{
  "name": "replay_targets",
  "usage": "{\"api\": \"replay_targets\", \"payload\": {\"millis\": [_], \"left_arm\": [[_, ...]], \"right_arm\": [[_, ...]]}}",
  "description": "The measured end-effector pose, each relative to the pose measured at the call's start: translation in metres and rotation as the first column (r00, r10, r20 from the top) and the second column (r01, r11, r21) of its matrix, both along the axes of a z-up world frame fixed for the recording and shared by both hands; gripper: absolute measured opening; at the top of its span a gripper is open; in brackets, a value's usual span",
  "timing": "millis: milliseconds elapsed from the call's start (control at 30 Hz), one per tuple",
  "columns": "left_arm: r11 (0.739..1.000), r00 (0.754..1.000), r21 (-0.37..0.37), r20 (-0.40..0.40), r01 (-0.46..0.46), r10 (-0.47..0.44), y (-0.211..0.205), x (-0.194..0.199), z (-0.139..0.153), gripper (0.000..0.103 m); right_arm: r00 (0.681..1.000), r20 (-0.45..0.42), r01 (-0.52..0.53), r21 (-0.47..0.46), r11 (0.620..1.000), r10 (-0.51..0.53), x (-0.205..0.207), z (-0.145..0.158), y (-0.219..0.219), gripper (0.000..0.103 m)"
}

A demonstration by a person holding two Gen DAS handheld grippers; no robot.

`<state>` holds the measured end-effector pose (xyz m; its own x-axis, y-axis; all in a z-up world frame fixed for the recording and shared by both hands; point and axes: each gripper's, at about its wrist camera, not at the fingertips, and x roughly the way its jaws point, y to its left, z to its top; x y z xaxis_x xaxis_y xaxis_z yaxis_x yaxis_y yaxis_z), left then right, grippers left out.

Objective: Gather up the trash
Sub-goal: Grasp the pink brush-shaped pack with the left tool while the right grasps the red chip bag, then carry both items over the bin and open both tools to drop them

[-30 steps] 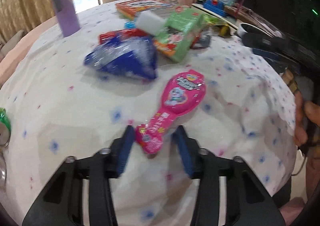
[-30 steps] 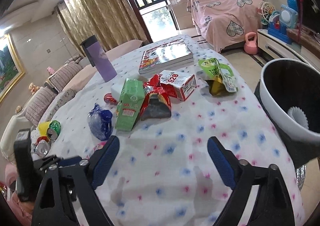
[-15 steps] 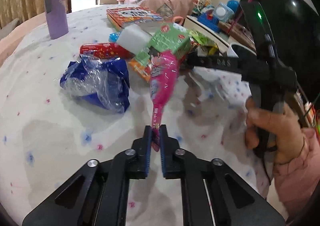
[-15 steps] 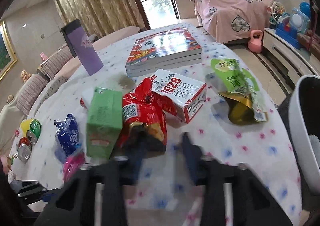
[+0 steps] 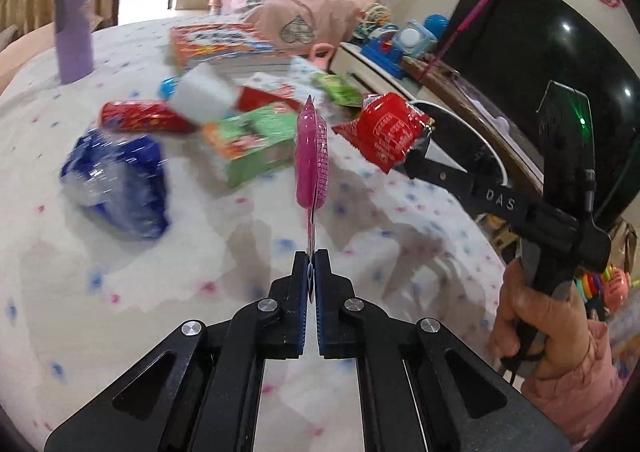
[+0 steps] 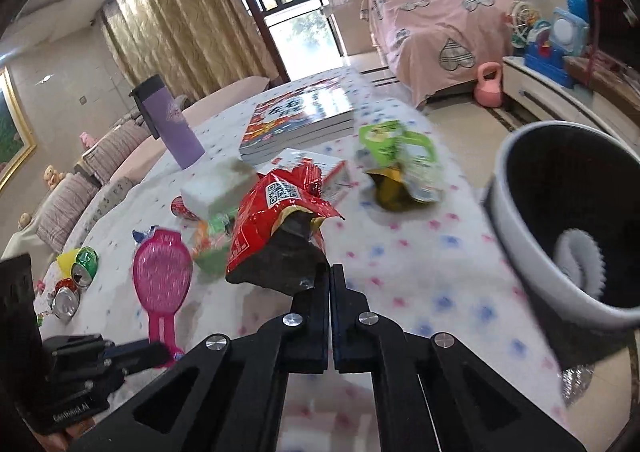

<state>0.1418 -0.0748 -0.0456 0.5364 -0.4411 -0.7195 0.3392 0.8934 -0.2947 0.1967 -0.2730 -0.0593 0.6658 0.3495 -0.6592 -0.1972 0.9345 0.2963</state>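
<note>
A round table [image 6: 420,264] under a white cloth dotted pink and blue filled both views. At its right edge stood a white waste bin with a black inside [image 6: 520,228], tilted toward the camera in the right wrist view.

On the far half of the cloth lay a stack of glossy red picture books [image 6: 298,118], and to their left an upright purple flask with a black lid [image 6: 170,124]. Nearer sat a green carton box [image 5: 250,144] and a crumpled blue plastic bag [image 5: 120,180] to its left.

The red foil snack bag [image 6: 276,220] hung above the cloth, its long axis running up and away from the right gripper [image 6: 330,272], whose jaws were clenched on the bag's dark lower edge. In the left wrist view the same gripper reached in from the right, gripped by a bare hand in a pink sleeve [image 5: 536,328], with the bag at its tip just left of the bin.

The pink paddle-shaped plastic wrapper [image 5: 311,156] was off the cloth, edge-on and pointing straight away from the left gripper [image 5: 311,258], its narrow handle pinched between the closed jaws and its broad end farthest out.
</note>
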Motion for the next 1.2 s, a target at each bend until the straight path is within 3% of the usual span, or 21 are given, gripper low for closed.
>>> {"api": "replay_targets", "payload": {"millis": [533,1200], "left_arm": [[0.994,0.993,0.006,0.039,0.108,-0.108,-0.071,0.011,0.018,0.003],[0.973,0.971,0.051,0.07,0.225,-0.228,-0.16,0.041,0.036,0.003]], "right_arm": [[0.988,0.032,0.153,0.035,0.988,-0.154,-0.047,0.015,-0.083,0.0],[0.955,0.059,0.288,0.063,0.955,-0.292,-0.051,0.025,-0.163,0.0]]}}
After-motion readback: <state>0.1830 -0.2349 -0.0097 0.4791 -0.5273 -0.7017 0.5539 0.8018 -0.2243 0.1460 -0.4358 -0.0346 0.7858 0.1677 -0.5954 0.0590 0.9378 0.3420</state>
